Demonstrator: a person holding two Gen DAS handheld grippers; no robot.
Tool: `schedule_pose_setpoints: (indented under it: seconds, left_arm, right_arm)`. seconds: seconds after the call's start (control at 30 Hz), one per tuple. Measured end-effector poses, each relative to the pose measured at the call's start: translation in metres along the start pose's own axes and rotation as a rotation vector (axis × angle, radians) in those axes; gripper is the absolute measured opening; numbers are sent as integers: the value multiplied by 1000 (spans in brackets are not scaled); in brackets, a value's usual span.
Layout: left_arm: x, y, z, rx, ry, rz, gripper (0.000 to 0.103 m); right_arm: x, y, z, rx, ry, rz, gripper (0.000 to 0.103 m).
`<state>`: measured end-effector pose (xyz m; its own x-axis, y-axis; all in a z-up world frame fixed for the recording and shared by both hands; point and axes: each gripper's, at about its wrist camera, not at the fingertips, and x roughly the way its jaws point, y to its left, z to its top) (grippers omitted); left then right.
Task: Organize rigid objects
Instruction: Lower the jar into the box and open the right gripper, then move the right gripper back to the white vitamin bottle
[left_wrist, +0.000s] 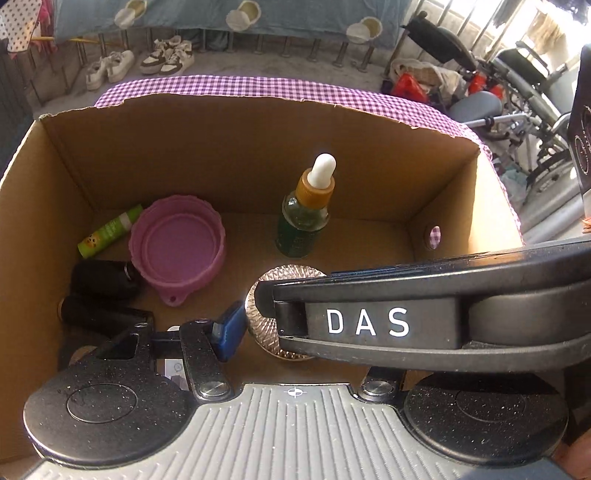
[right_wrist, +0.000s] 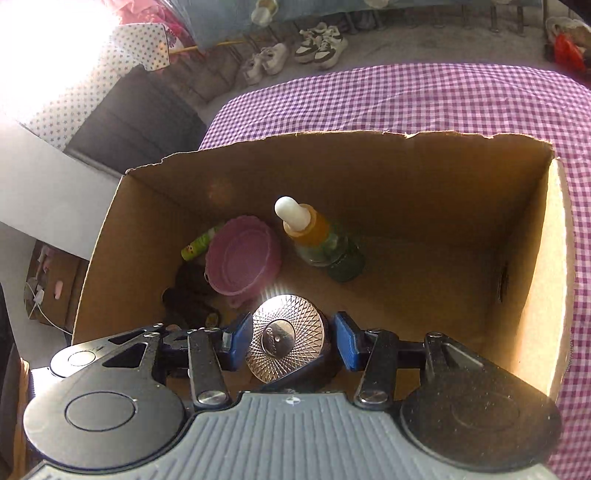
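We see an open cardboard box (right_wrist: 369, 177) with a torn rim on a bench covered in purple gingham cloth (right_wrist: 424, 99).

In the right wrist view, the right hand-held gripper (right_wrist: 290, 341) sits low in the box with a round metallic compact (right_wrist: 288, 341) between its blue pads (right_wrist: 345, 341). The disc lies roughly flat, its engraved crosshatch face up and glinting, with a plain round centre whose writing is too small to read. The left pad sits at its edge and the right pad seems slightly off, so we cannot tell if it is clenched.

In the left wrist view, the left hand-held gripper (left_wrist: 258, 325) is beside the same compact. One blue pad (left_wrist: 229, 330) shows; the other finger is hidden behind a black housing (left_wrist: 406, 317) marked "DAS". Its state is unclear too.

On the box floor:
- A green glass dropper bottle (left_wrist: 301, 225) stands upright, amber collar, white rubber bulb on top.
- A pink scalloped collapsible bowl (left_wrist: 177, 245) sits open side up.
- A light green tube (left_wrist: 109, 230) lies flat against the far left corner.
- Two black cylinders (left_wrist: 101, 295) lie on their sides.
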<state>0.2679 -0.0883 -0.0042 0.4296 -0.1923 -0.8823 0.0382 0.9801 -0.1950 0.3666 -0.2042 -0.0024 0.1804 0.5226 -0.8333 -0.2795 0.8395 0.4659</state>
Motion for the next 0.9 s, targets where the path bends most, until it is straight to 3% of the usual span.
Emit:
schedule_pose_setpoints:
  seconds: [0.27, 0.47, 0.57, 0.67, 0.8, 0.9]
  left_arm:
    - [-38, -5, -10, 11, -118, -39, 72]
    - [-81, -20, -34, 62, -235, -79, 87]
    - [-102, -31, -49, 117, -302, -96, 95]
    - [-121, -35, -71, 197, -338, -85, 97]
    - [-139, -32, -100, 250, -351, -103, 97]
    - [-148, -25, -119, 253, -347, -123, 99]
  right_arm:
    - [-43, 5, -17, 2, -148, 36, 52]
    - [-109, 23, -61, -13, -379, 92, 56]
    - [-142, 31, -101, -30, -507, 86, 70]
    - [-164, 35, -140, -33, -593, 67, 81]
    - [-176, 32, -188, 7, -653, 57, 97]
    - [-183, 32, -218, 33, -688, 17, 101]
